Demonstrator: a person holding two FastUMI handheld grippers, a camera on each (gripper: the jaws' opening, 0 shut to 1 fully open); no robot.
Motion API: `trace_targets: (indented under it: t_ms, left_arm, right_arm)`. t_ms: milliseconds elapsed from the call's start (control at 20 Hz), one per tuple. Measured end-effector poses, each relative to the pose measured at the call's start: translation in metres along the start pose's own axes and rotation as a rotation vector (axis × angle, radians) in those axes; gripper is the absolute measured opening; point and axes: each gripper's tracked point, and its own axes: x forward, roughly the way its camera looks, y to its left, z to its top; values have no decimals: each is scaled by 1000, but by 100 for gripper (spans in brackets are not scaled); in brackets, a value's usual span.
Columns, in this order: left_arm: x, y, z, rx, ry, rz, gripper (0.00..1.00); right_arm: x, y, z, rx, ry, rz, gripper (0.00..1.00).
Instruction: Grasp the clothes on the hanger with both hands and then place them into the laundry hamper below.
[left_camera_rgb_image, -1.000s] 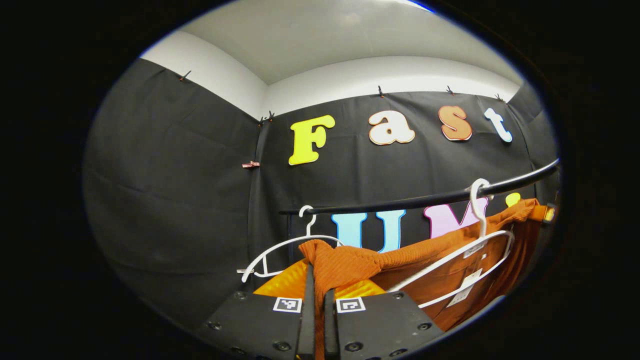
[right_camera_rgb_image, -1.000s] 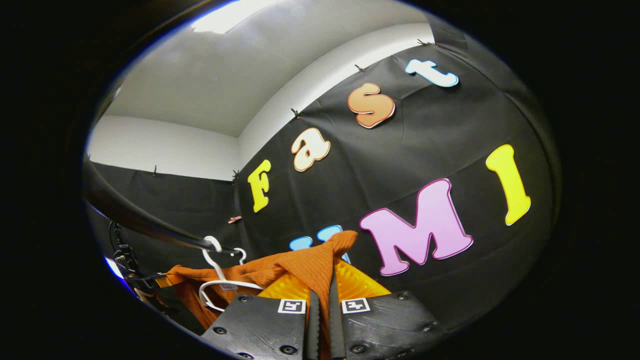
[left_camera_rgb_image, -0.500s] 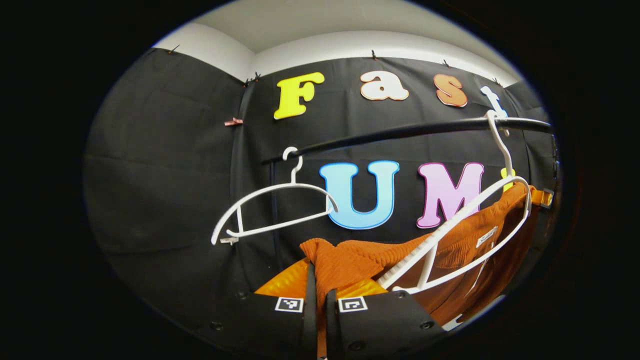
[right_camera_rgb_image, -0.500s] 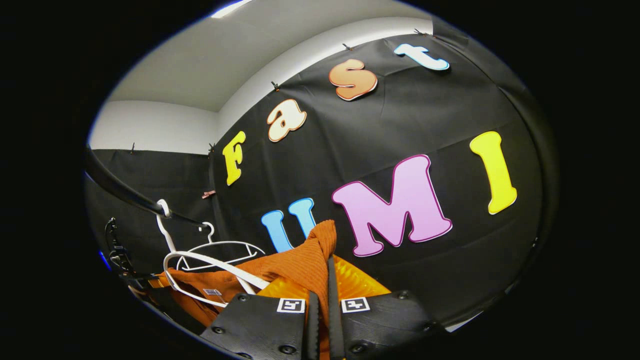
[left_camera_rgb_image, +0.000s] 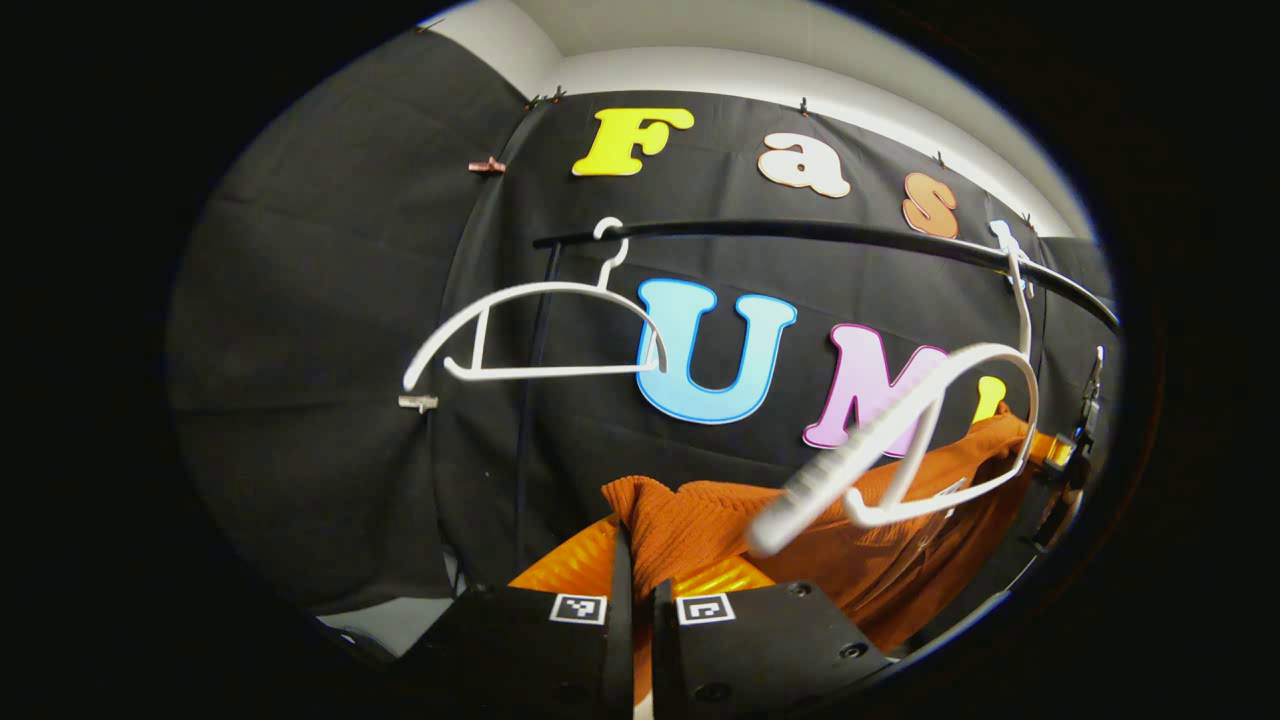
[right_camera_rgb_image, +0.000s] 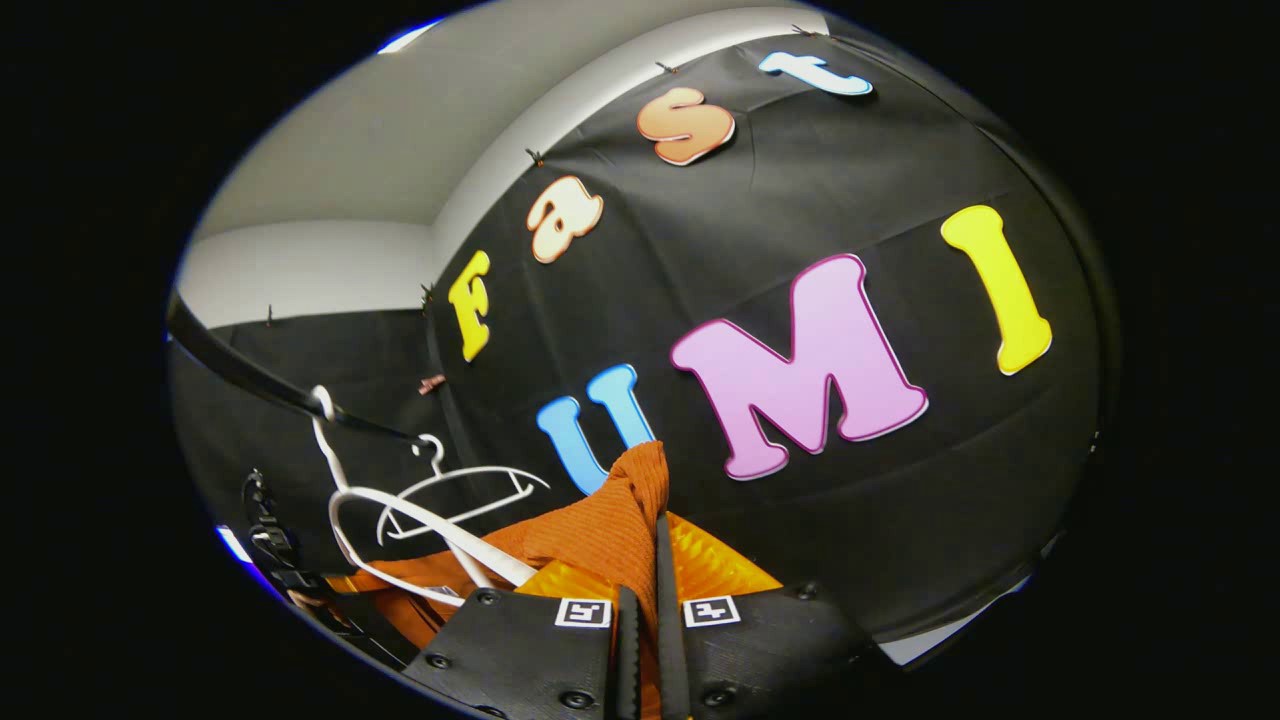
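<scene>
An orange ribbed garment (left_camera_rgb_image: 720, 525) stretches between both grippers. My left gripper (left_camera_rgb_image: 636, 560) is shut on one end of it, the cloth bunched up between its fingers. My right gripper (right_camera_rgb_image: 645, 570) is shut on the other end (right_camera_rgb_image: 610, 520). In the left gripper view the garment runs right, below a white hanger (left_camera_rgb_image: 930, 440) that hangs tilted from the black rail (left_camera_rgb_image: 800, 232), its near arm free of the cloth. In the right gripper view that hanger (right_camera_rgb_image: 400, 520) sits just above the garment at the lower left.
A second, bare white hanger (left_camera_rgb_image: 530, 330) hangs further left on the rail; it appears again as the far hanger (right_camera_rgb_image: 460, 490) in the right gripper view. The other gripper (left_camera_rgb_image: 1065, 450) shows at the right edge. The rail (right_camera_rgb_image: 260, 375) crosses above.
Both grippers have dropped lower with the garment. The cloth has slid down off the near hanger, whose arm now swings free above it. The rail sits higher in both views.
</scene>
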Motion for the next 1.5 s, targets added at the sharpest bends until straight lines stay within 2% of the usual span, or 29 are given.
trace_targets:
  t_ms: [50, 250, 350, 550, 700, 950, 1100, 1350, 1500]
  left_arm:
    - [0, -2, -12, 12, 24, 2, 11]
    - [-3, -13, -53, 45, 113, 38, 11]
    - [-12, -27, -63, 62, 140, 31, 11]
    - [-33, -71, -71, 104, 144, -56, 10]
    - [-34, -101, -78, 98, 164, -109, 10]
    - [-30, -138, -71, 78, 153, -186, 10]
    - [-25, -151, -71, 82, 147, -209, 9]
    - [-23, -157, -124, 75, 278, -223, 10]
    - [-22, -156, -161, 70, 397, -197, 8]
  right_arm:
    - [1, -11, -12, 13, 31, -39, 12]
    - [-11, -25, -60, 21, 119, -130, 12]
    - [-18, -8, -79, 66, 168, -105, 12]
    - [-30, 32, -109, 57, 240, -63, 12]
    - [-38, 68, -134, 67, 318, 4, 12]
    - [-44, 126, -151, 49, 366, 116, 12]
    - [-47, 146, -166, 25, 411, 164, 12]
    - [-57, 143, -226, -20, 545, 143, 12]
    - [-63, 133, -261, -61, 647, 108, 12]
